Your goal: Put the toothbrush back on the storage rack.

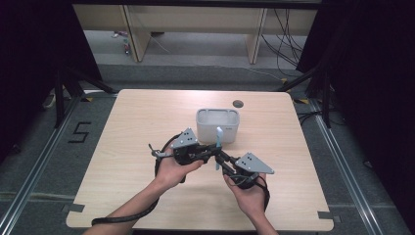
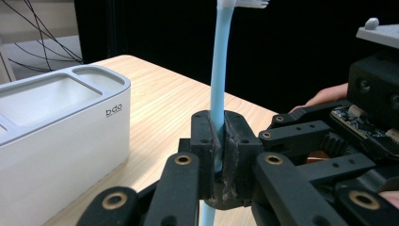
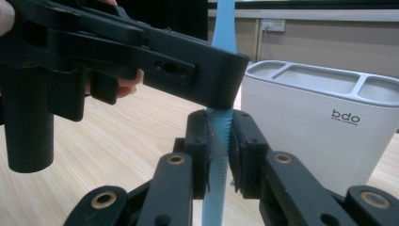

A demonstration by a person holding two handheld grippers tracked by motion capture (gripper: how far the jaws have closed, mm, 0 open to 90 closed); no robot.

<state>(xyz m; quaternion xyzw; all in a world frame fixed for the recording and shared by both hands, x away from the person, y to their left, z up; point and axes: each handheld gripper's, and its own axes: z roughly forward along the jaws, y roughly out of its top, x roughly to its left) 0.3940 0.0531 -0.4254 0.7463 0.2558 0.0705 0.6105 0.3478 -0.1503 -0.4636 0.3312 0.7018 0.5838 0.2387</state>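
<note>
Blue toothbrush [image 1: 218, 138] upright — both grippers (left [image 1: 214, 150], right [image 1: 219, 157]) clamping it, beside white holder [image 1: 218, 124]

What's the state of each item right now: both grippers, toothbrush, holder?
Left gripper: shut on the light blue plastic toothbrush.
Right gripper: shut on it too.
Light blue plastic toothbrush: upright, held off the table.
White rectangular plastic holder: upright on table, compartments look empty.

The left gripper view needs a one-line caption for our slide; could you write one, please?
Left hand-held gripper shut on an upright light-blue toothbrush beside a white holder on a wooden table.
</note>
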